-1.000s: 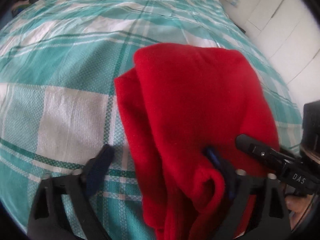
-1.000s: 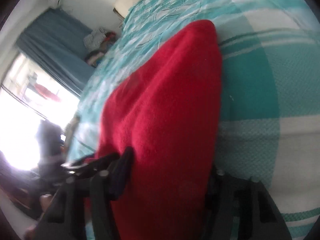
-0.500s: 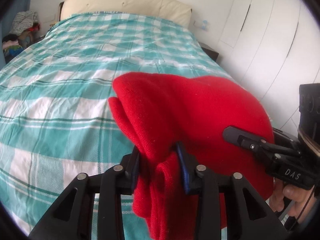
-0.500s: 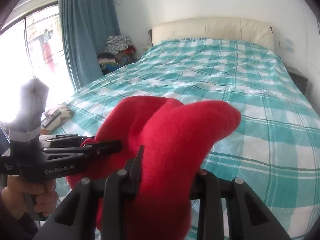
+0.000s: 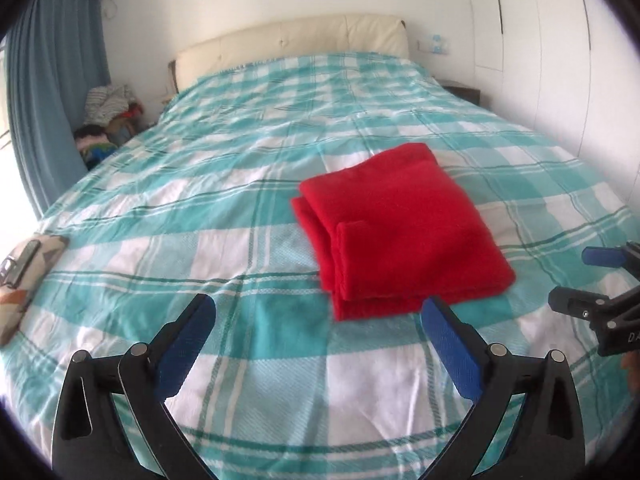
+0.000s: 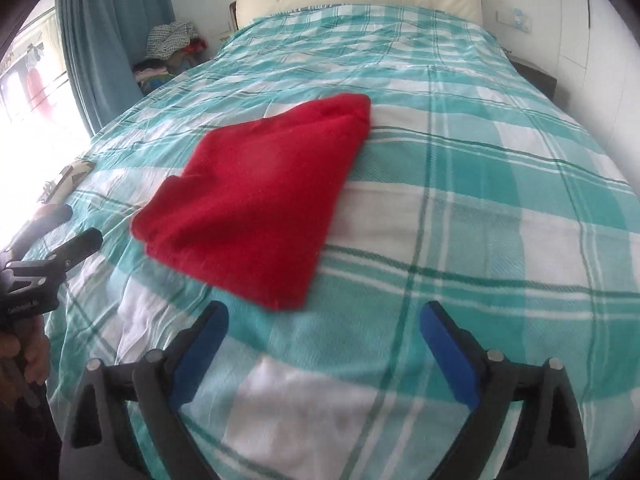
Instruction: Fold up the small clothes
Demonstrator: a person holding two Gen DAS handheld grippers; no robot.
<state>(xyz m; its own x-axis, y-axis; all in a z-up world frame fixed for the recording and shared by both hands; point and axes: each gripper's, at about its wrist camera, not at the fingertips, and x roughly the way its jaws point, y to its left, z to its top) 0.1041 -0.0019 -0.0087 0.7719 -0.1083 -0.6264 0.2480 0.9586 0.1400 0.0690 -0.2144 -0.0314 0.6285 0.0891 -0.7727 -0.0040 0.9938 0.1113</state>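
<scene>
A red garment (image 5: 400,232) lies folded into a thick rectangle on the teal-and-white checked bedspread (image 5: 240,184). In the right wrist view the same red garment (image 6: 260,200) lies flat, just beyond the fingers. My left gripper (image 5: 318,318) hangs above the bed's near end, its jaws opening wide, nothing between the blue pads. My right gripper (image 6: 324,324) is likewise pulled back from the cloth, jaws opening, nothing between them. The right gripper (image 5: 592,280) also shows at the left wrist view's right edge, and the left gripper (image 6: 60,236) at the right wrist view's left edge.
A cream headboard (image 5: 292,40) stands at the far end. A blue curtain (image 5: 52,80) hangs left, with a heap of clothes (image 5: 108,120) beside the bed. A patterned cushion (image 5: 28,264) with a small device lies at the bed's left edge. White wardrobe doors (image 5: 560,40) line the right.
Both grippers were shut on the lifted red garment half a second ago. Now both have let go, opened wide and drawn back, and the garment lies folded on the bed.
</scene>
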